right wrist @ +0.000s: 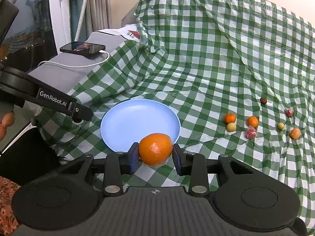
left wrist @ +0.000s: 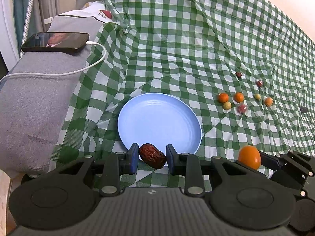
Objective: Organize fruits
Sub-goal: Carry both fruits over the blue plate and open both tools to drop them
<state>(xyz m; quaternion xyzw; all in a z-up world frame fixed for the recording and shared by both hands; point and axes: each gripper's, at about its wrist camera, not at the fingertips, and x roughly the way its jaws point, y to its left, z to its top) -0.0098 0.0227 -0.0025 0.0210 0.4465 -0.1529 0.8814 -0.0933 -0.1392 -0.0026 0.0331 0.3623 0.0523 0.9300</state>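
A light blue plate (left wrist: 157, 116) lies empty on the green checked cloth; it also shows in the right wrist view (right wrist: 135, 122). My left gripper (left wrist: 152, 157) holds a wrinkled dark red date (left wrist: 152, 156) between its blue pads, over the plate's near rim. My right gripper (right wrist: 155, 153) is shut on an orange (right wrist: 155, 149), just before the plate's near rim; that orange also shows at the right of the left wrist view (left wrist: 249, 156). Several small fruits (right wrist: 253, 122) lie loose on the cloth to the right.
A phone (left wrist: 56, 41) on a white charging cable (left wrist: 94, 61) rests on a grey cushion (left wrist: 31, 102) at the left. The cloth rises in folds behind the plate. The left gripper's arm (right wrist: 49, 98) crosses the left of the right wrist view.
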